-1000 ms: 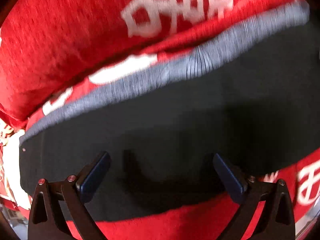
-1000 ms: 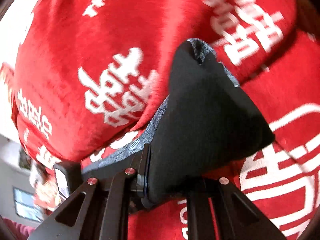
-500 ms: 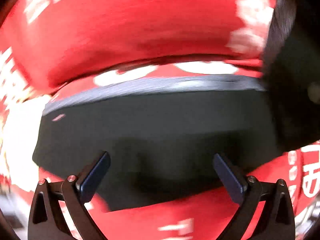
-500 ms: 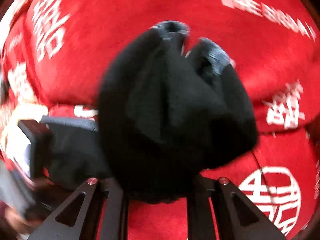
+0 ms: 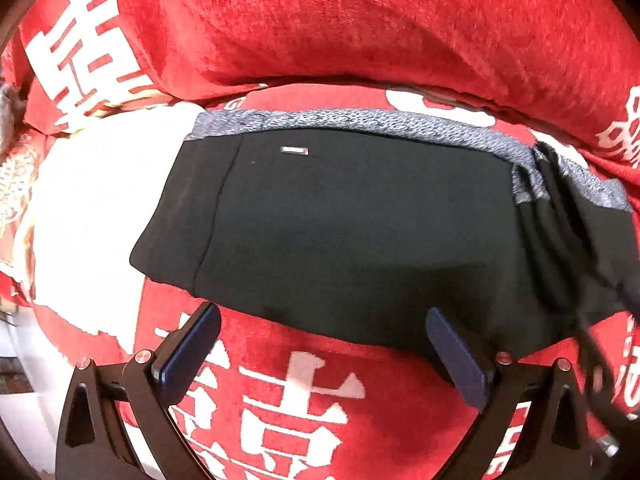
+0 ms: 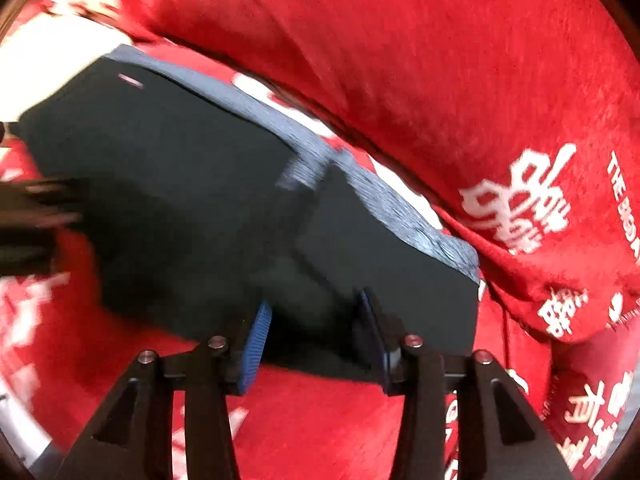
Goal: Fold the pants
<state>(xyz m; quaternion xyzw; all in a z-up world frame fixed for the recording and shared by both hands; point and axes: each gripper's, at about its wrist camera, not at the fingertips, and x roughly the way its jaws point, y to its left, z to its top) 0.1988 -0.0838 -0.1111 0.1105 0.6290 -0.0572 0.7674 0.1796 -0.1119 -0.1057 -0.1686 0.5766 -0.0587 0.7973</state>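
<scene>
Beneath the open hand-held gripper (image 5: 320,356), folded pants (image 5: 360,232)

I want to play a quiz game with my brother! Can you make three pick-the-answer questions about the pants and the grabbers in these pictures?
1. Where do the pants lie?
A. on a red blanket with white signs
B. in a basket
C. on a wooden floor

2. What colour is the waistband?
A. yellow
B. speckled grey
C. green

3. How do the left gripper jaws stand?
A. shut on a sock
B. wide open, empty
C. shut on the pants

Answers: 1 A, red blanket surrounds the pants; 2 B, a grey band edges the black cloth; 3 B, both pads stand far apart.
</scene>
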